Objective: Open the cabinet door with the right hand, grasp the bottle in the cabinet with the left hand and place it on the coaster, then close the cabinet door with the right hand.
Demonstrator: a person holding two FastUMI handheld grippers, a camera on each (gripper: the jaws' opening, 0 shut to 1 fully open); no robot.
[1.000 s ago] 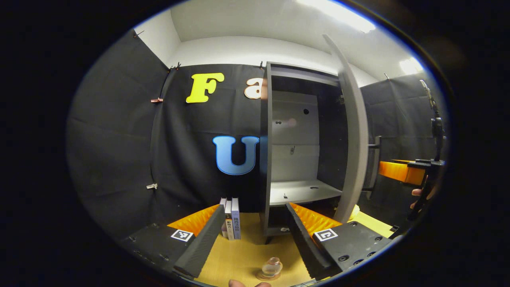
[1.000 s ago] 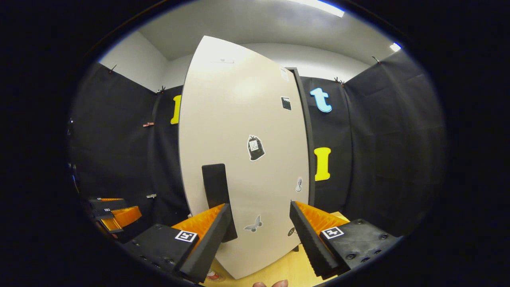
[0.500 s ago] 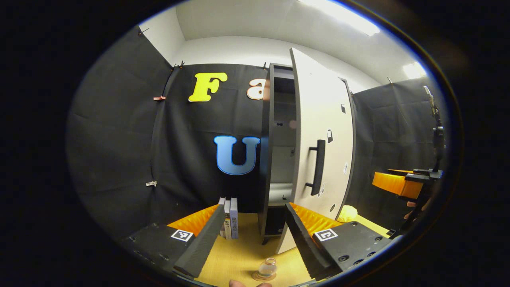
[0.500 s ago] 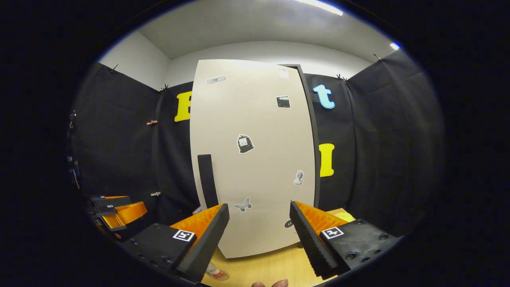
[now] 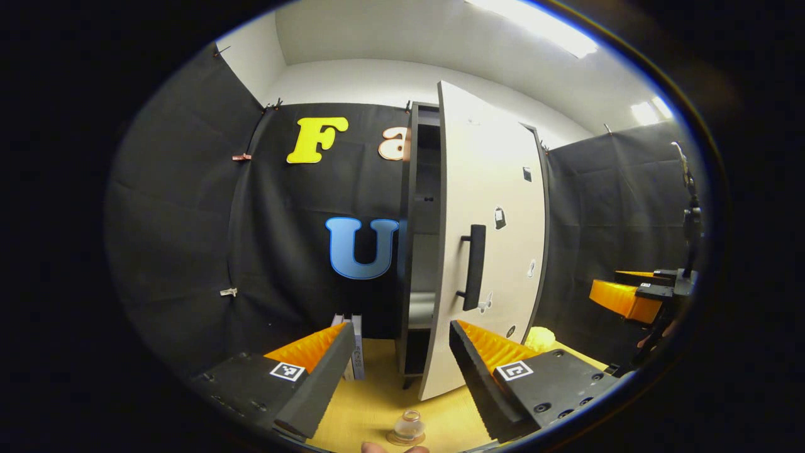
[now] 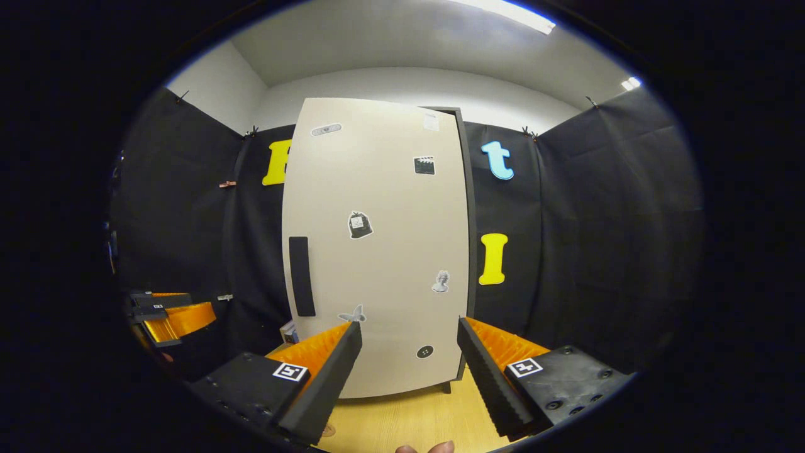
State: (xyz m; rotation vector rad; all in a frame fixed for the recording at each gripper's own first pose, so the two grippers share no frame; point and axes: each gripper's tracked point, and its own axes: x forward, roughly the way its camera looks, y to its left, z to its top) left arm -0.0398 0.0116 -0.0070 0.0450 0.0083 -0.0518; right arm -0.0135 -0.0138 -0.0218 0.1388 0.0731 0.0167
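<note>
From my left gripper [image 5: 396, 371] I see both fingers spread wide with nothing between them, hanging over the tabletop [image 5: 371, 402]. The bottle [image 5: 409, 426] stands upright on the coaster [image 5: 402, 439] at the near edge of the tabletop, low between my fingers and clear of both. Behind it the cabinet [image 5: 409, 251] stands toward the far edge, its door [image 5: 487, 239] ajar, with a dark gap showing along the handle side. The handle [image 5: 475, 267] is a black vertical bar on the door's face. Books [image 5: 355, 346] stand upright just left of the cabinet, and something yellow [image 5: 541, 338] lies on the tabletop to its right; I cannot tell what it is.

My right gripper [image 6: 409, 371] is also wide open and holds nothing. It faces the door [image 6: 377, 251] without touching it. From here the door looks close to shut; its face carries several small stickers [image 6: 360, 224]. The right gripper [image 5: 629, 297] also shows at the far right of the left gripper view, well apart from the door, and the left gripper [image 6: 166, 314] sits low at the left of the right gripper view.
</note>
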